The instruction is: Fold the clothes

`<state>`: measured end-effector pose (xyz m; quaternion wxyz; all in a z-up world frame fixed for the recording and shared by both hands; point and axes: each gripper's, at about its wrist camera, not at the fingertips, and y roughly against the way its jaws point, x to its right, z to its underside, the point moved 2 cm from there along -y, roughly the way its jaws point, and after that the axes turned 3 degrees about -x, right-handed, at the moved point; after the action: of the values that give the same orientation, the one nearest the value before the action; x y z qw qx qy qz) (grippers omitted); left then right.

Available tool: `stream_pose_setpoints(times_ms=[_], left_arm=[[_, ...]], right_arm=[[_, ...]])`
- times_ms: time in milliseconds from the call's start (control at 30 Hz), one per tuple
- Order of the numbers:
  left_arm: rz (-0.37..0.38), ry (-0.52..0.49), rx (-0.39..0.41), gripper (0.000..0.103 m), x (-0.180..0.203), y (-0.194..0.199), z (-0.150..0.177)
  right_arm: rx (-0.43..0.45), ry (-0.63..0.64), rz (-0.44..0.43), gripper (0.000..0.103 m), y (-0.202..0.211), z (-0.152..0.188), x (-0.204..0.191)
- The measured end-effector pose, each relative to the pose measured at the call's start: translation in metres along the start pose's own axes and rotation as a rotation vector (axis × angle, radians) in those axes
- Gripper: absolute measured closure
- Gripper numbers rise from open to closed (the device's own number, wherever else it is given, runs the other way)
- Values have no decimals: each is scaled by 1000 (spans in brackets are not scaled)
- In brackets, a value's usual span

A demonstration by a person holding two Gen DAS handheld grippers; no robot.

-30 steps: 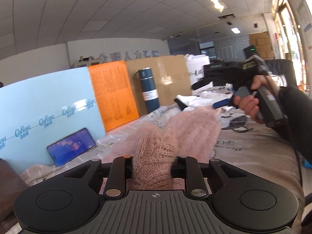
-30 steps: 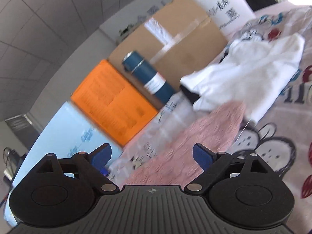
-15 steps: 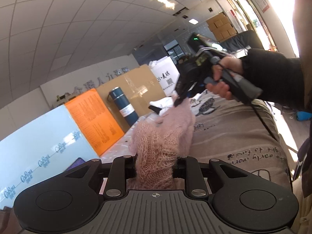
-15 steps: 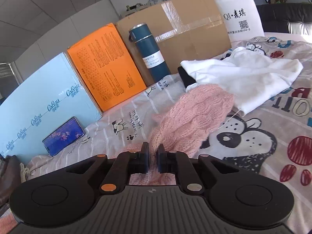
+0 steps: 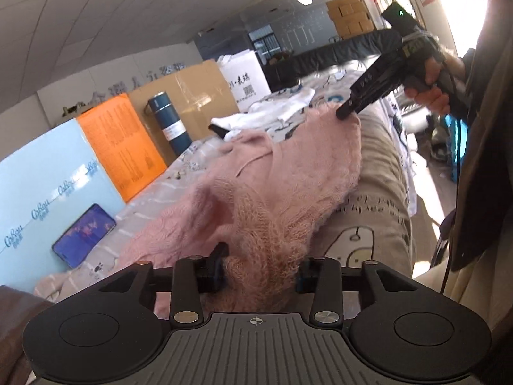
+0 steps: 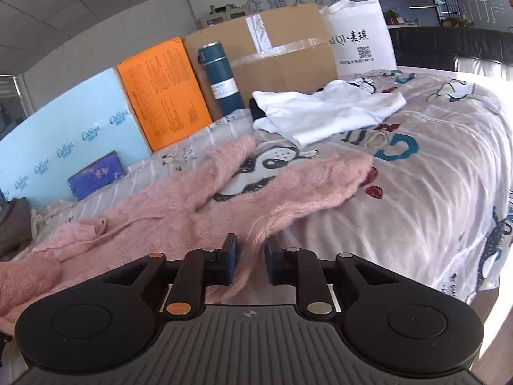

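Note:
A fuzzy pink knit sweater [image 5: 275, 173] lies stretched over the bed between my two grippers; it also shows in the right wrist view [image 6: 179, 202]. My left gripper [image 5: 259, 272] is shut on a bunched edge of it. My right gripper [image 6: 250, 263] is shut on another edge, with pink fibres between the blue pads [image 6: 230, 256]. In the left wrist view the right gripper [image 5: 346, 112] pinches the sweater's far corner. A sleeve [image 6: 224, 163] lies toward the boxes.
A cartoon-print bedsheet [image 6: 416, 176] covers the bed. A white garment [image 6: 323, 109] lies at the back. Behind stand a blue bottle [image 6: 221, 77], a cardboard box [image 6: 282, 54], an orange box [image 6: 160, 93], a light-blue board [image 6: 64, 141] and a phone [image 6: 96, 176]. The bed edge drops off at right.
Both grippers have pulled apart, spreading the pink sweater out flat across the bed. The right gripper stays closed on the sweater edge; its fingers stand slightly wider around the fabric.

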<state>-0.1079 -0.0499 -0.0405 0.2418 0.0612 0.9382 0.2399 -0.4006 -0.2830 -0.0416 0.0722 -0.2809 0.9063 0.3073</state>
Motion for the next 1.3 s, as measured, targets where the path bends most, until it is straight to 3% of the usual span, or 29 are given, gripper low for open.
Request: stream_pose_setpoints(times_ms=[67,200,267,333,433,533,567,700,800,900,933,1033,1100,1133,1167,1267,1300], left_arm=[[-43,8,-1,30,2,10,3],[-64,143,65,21,-16,43,6],[-69,243,137,11,-31,61,8],[-82,359,222,7,-50,77,7],[-217,508,262,6,-82,79,2],[-365,675,173,3,-123,53,2],[-366,731,124,3,-136,40,5],[-306,861,-97,4,-176,-9,23],[-265,865,-172,4,-183,-41,32],[-220,848,-226,5,-180,-69,36],[-204,826,-247,9,-177,-77,35],[-175,738,-290,40,-164,-96,33],[-154,661,-278,65,-154,-98,27],[-146,644,-266,81,-150,-96,23],[-168,609,-256,88,-146,-94,20],[-251,508,-217,93,-133,-86,10],[-281,478,-202,93,-130,-82,7]], right_arm=[[44,3,52,57,8,-2,6],[148,89,114,38,21,-22,4],[200,153,118,30,23,-35,-1],[233,183,78,27,18,-50,-8],[240,198,-7,25,-4,-79,-25],[183,194,-68,24,-46,-110,-48],[153,186,-79,24,-62,-117,-56],[-8,171,-91,24,-137,-135,-84],[-84,195,-88,24,-182,-130,-91],[-150,242,-24,25,-219,-120,-90],[-162,257,-6,25,-226,-117,-88],[-161,269,25,28,-232,-113,-80],[-150,268,47,43,-229,-113,-74],[-143,266,59,57,-227,-114,-71],[-134,261,70,72,-224,-115,-67],[-92,191,72,88,-213,-121,-54],[-78,167,73,89,-209,-122,-50]])
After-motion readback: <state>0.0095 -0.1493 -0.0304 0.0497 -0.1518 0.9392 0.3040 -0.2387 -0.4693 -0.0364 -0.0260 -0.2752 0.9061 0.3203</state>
